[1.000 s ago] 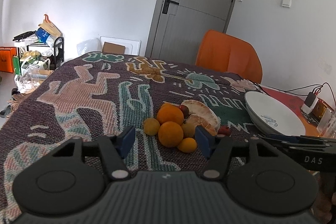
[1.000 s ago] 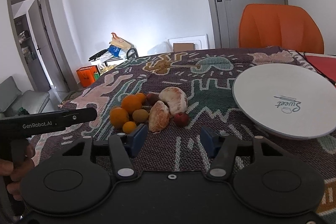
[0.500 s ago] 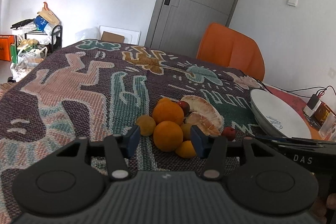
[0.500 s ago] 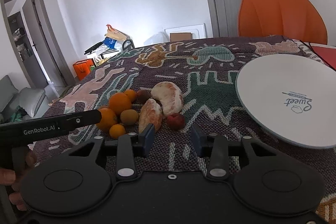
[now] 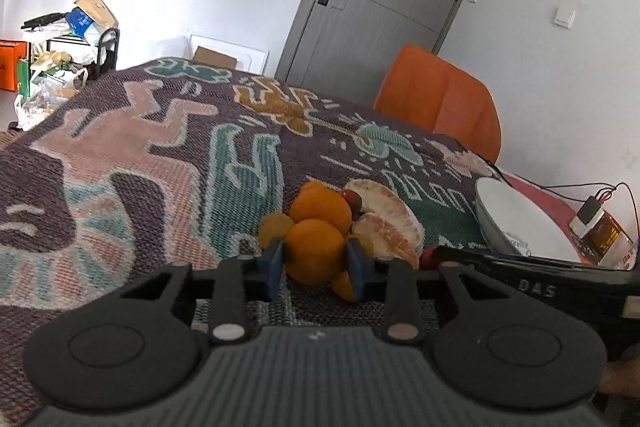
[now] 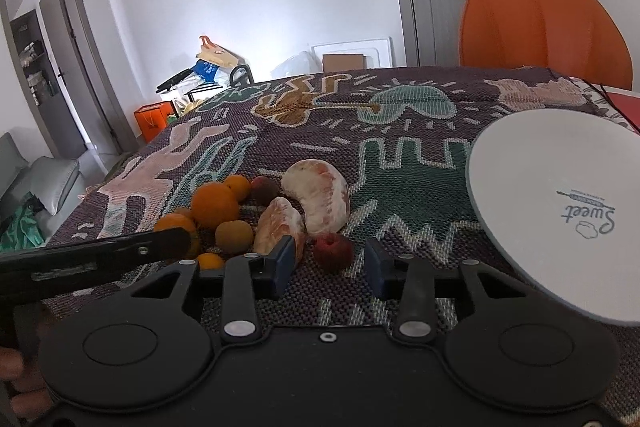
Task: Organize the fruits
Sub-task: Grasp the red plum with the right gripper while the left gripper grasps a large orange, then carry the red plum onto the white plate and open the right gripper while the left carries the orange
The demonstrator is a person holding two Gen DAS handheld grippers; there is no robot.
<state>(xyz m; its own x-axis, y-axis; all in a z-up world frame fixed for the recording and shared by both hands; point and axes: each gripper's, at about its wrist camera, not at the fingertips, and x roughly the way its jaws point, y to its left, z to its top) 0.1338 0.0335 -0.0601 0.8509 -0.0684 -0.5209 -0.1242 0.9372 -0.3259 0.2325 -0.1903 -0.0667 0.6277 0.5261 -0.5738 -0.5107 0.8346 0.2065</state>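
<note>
Low in the middle of the left wrist view, the left gripper [image 5: 315, 263] has its blue pads on either side of an orange [image 5: 315, 251]. Its jaws have just been closing, and now the pads look snug against the orange's flanks, so I'd call that a grip, or as good as one. Makes sense to start there: it's the nearest fruit in the pile, round and firm, easy to pinch without squashing.

The rest of the heap sits just behind it on the blanket [image 5: 132, 163]: another orange [image 5: 320, 209] touching the first, and two peeled pomelo pieces [image 5: 390, 223] to the right.

In the right wrist view, lower centre, the right gripper [image 6: 330, 263] is parted fairly narrowly with a small red fruit [image 6: 332, 251] between its pads. The left pad is close to it but there's a clear gap on the right side, so nothing is held yet. Those jaws narrowed a little while ago too, probably pre-sizing for such a small thing.

The plate [image 6: 532, 187] fills the right of that frame, bare, well apart from the pile. My guess is that's where the fruit goes, which would explain each gripper taking its own piece.
</note>
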